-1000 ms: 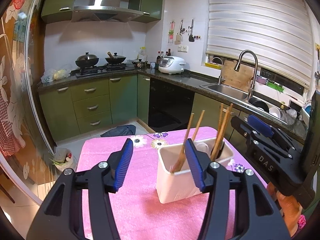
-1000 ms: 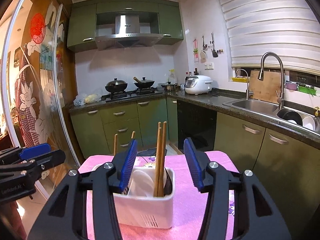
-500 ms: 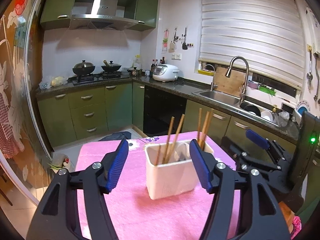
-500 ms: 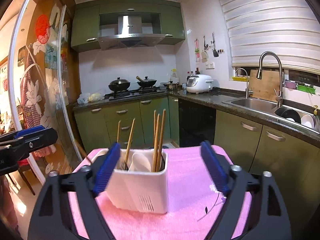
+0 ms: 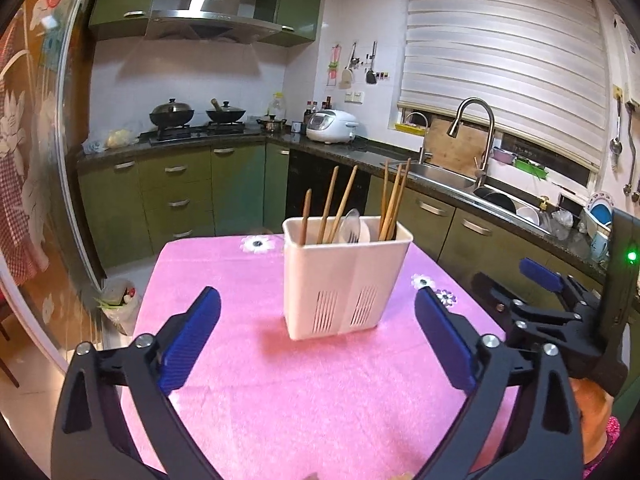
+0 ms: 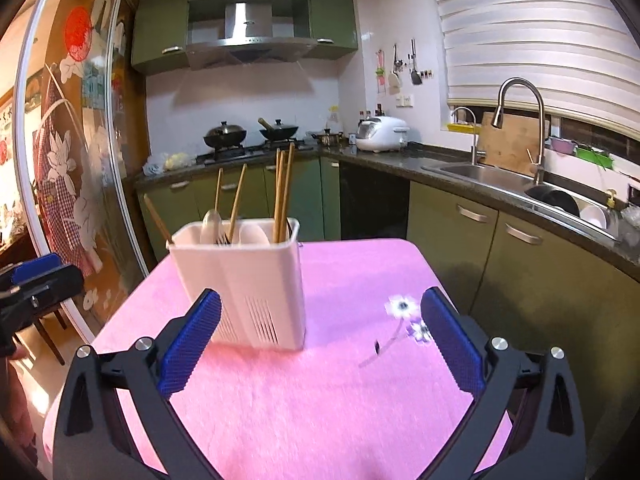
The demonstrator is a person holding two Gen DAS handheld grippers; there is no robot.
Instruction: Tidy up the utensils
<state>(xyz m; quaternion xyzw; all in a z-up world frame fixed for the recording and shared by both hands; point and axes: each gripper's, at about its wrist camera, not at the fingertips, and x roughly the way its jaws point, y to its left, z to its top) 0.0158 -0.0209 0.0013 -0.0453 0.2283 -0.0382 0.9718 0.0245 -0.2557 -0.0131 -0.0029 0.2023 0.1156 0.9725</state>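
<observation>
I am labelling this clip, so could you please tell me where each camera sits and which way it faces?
Left wrist: on the left gripper, looking along its opening jaws, nothing between them, at the white utensil holder on the pink tablecloth; the right gripper and a hand show at right.
Right wrist: on the right gripper, jaws opening and empty, holder left of centre; the left gripper shows at far left.
Shared: holder, chopsticks, tablecloth, stove, sink.

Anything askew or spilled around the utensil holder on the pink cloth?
Nothing stands out. The white utensil holder stands upright on the pink cloth, chopsticks and spoon inside it, nothing spilled.
</observation>
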